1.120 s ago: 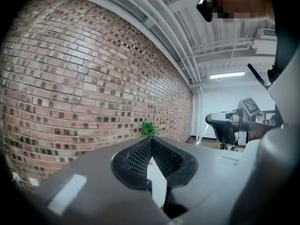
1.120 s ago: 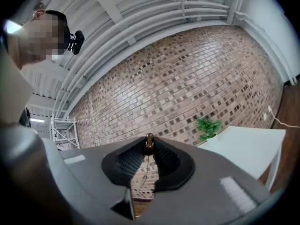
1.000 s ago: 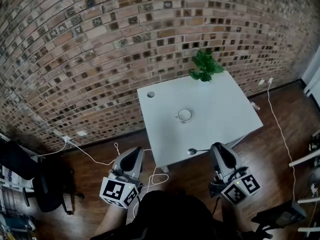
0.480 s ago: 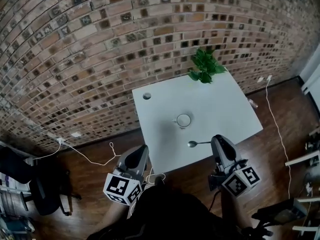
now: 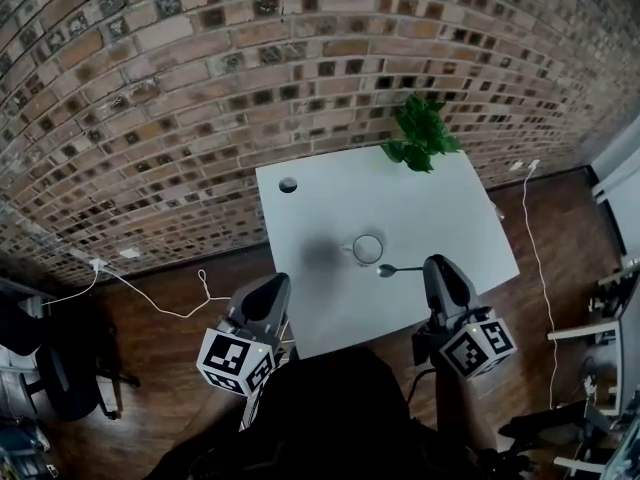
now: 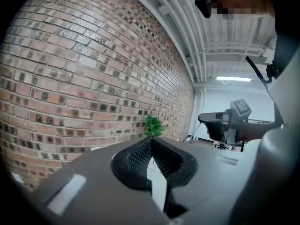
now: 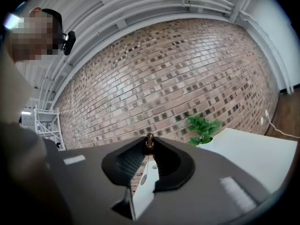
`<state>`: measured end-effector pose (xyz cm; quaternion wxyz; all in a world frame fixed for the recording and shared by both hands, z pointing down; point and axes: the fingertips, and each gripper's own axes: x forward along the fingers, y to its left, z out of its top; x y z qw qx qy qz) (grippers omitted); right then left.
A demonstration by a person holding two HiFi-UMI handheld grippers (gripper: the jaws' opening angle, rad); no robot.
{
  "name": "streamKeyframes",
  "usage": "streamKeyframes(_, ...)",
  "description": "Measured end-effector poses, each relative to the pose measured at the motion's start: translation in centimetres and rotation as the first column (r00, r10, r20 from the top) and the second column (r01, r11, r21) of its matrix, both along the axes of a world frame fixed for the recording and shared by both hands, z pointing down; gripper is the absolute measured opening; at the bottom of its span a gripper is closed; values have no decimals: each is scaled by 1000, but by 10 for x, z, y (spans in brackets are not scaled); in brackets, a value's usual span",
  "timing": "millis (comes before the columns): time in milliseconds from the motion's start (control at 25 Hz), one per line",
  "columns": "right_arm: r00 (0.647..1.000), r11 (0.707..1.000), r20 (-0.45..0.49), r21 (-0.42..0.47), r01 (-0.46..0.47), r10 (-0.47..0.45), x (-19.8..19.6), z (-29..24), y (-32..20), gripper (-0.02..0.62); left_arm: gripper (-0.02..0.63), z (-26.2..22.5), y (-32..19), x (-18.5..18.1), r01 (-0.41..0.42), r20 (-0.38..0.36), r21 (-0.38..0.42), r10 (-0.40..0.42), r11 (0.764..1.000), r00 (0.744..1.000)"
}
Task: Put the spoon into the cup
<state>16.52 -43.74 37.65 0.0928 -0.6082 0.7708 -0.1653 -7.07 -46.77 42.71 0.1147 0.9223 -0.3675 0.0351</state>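
We note the right gripper [image 5: 432,264] pinching the spoon [image 5: 399,268] by its handle. The spoon lies level, bowl just beside the cup [image 5: 367,249]. The left gripper [image 5: 274,284] is closed, empty and farther off.

head: steeply down on table [image 5: 440,218] | gripper views: level | shared: plant [image 5: 422,133]

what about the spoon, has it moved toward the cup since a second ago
Yes. The spoon, held in the right gripper, has come from the table's near edge toward the cup; its bowl is now just beside it.
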Motion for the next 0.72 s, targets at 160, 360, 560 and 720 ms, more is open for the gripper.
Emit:
streamKeyframes(160, 999, 999, -13, -22, 44, -44, 12, 20, -33, 58, -8, 1, -18, 16, 30, 17, -4, -30, 1000, 999)
streamKeyframes(360, 992, 988, -17, -89, 126, -128, 25, 68, -74, 58, -8, -6, -35, 31, 103, 34, -17, -103, 995, 994)
streamKeyframes(560, 985, 971, -5, -164, 171, -174, 38, 113, -99, 58, -8, 11, -51, 43, 165, 92, -50, -160, 985, 983)
streamKeyframes(720, 979, 959, 3, -199, 200, -203, 39, 140, -110, 58, -8, 35, -56, 52, 201, 113, -88, -191, 976, 975)
